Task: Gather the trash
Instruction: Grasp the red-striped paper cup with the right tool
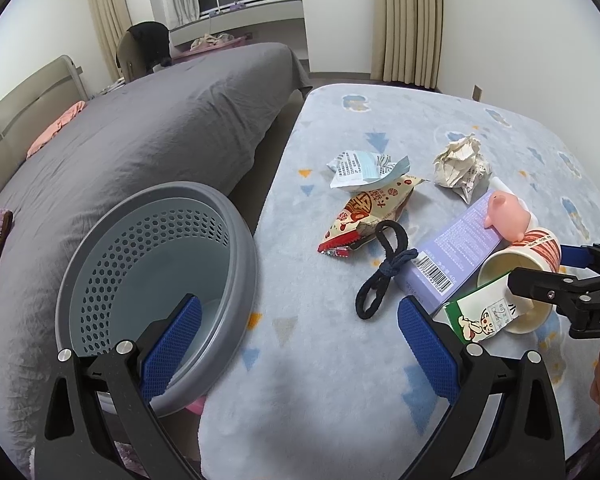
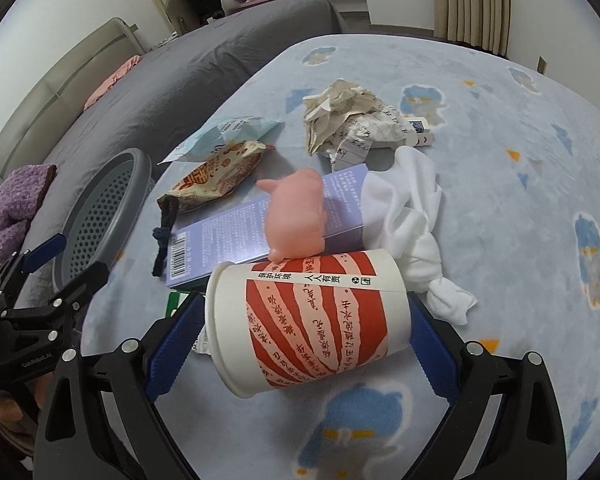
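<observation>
While the left gripper was held wide open and empty beside the grey basket, the red-striped paper cup, lying on its side on the blue blanket, was found between the right gripper's spread fingers; actual grip could not be confirmed.

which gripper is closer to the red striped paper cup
Right. The right gripper has its fingers on either side of the paper cup, which lies on its side. The left gripper hangs open off to the cup's left, by the grey basket.
</observation>
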